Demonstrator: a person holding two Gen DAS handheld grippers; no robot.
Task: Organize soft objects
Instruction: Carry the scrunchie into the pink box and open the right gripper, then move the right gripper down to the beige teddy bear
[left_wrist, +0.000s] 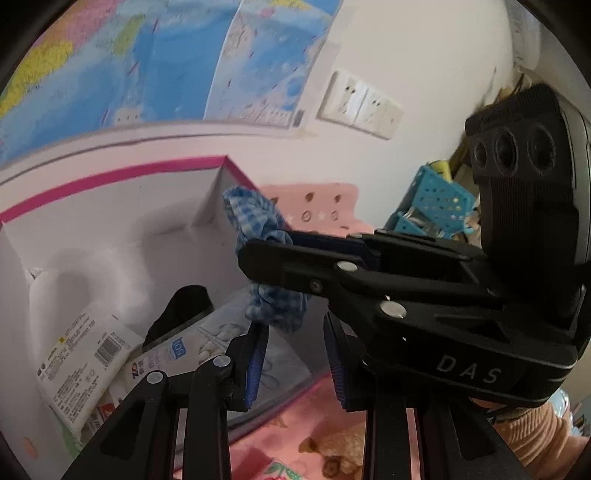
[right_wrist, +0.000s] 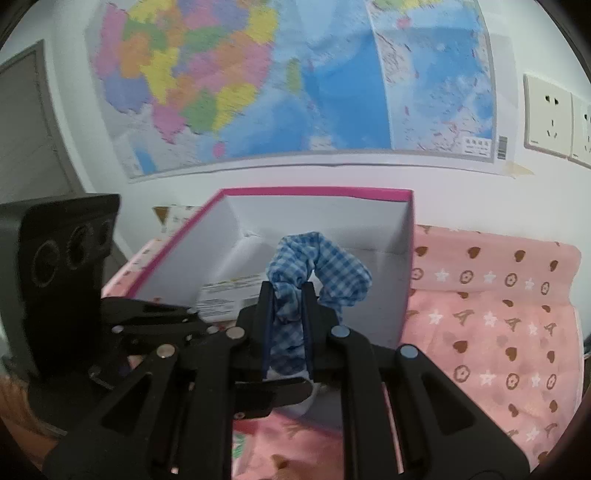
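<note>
Pinching the blue gingham scrunchie (right_wrist: 317, 273) between pressed-together fingers, the right gripper (right_wrist: 288, 314) holds it directly above the open pink-edged box (right_wrist: 314, 194), while the left gripper (left_wrist: 295, 362), spread and empty, waits just beside and below, nearer the box's packets (left_wrist: 88, 362).

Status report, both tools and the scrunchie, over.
Right tool shut on scrunchie, above box. Left tool open, empty, just below. Nothing in the way.

"DAS" marks the right gripper (left_wrist: 243, 254); "50" the packet (left_wrist: 207, 343).
</note>
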